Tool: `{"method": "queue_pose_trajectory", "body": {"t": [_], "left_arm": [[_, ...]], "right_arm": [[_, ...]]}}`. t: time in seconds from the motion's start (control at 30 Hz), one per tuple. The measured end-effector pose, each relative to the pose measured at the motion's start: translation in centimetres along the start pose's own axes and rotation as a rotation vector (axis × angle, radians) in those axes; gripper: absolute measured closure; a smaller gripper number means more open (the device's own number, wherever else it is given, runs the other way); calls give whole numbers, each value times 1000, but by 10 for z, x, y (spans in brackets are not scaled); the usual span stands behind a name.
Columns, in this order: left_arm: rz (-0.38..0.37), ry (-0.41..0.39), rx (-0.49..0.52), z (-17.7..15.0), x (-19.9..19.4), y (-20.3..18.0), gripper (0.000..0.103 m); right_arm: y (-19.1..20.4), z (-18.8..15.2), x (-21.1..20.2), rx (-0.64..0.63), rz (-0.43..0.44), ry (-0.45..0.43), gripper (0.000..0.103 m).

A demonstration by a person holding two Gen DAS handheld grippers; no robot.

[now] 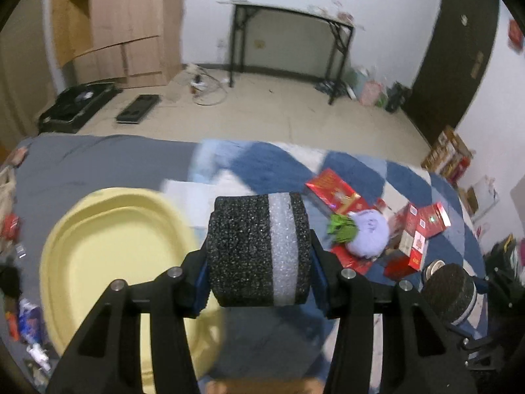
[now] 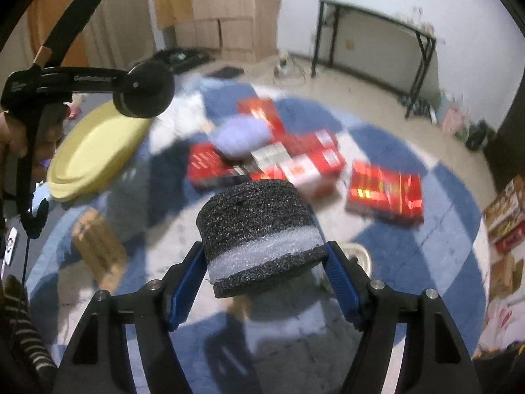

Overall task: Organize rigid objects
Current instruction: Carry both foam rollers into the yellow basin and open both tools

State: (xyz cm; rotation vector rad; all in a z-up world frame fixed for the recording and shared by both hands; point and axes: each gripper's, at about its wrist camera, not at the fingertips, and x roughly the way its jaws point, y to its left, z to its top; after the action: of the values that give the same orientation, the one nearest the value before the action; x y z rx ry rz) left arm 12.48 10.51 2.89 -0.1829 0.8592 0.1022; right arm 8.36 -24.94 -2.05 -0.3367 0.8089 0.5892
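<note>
A blue-and-white checked blanket (image 1: 269,161) is spread over the bed. Nearest, one black foam roll (image 1: 259,251) is clamped by the left gripper (image 1: 259,282), another (image 2: 259,233) by the right gripper (image 2: 265,272). Beyond, a yellow tray (image 1: 108,246) and red boxes (image 2: 295,161) are seen.

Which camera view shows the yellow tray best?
The left wrist view: the yellow tray lies close and shows its stepped inside, though the left gripper covers part. The right wrist view shows it far, small and at a slant.

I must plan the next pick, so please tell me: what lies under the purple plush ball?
The purple plush ball rests on red boxes upon the blue-white rug. A green piece touches it. Anything directly beneath is covered.
</note>
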Motion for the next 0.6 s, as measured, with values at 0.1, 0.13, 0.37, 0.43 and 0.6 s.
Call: {"method": "queue_pose_trajectory", "body": {"t": [0.1,0.13,0.37,0.43,0.6], "left_arm": [[89,-12,-34,-2,-26,44,51],[117,-9,-47,-5,-34,63,51],[246,47,-177,-33,-23,160,51],[236,68,-203,-37,-7,177,51],[239,109,-212,-32,35,191,51]], "right_arm": [[41,17,-19,-34,98,-60,32],[56,20,-23,-59,121,-72,32],[185,72,4,-183,273,-93,32],[207,86,24,-192,280,-83,32],[231,112,83,-204,270,-30,32]]}}
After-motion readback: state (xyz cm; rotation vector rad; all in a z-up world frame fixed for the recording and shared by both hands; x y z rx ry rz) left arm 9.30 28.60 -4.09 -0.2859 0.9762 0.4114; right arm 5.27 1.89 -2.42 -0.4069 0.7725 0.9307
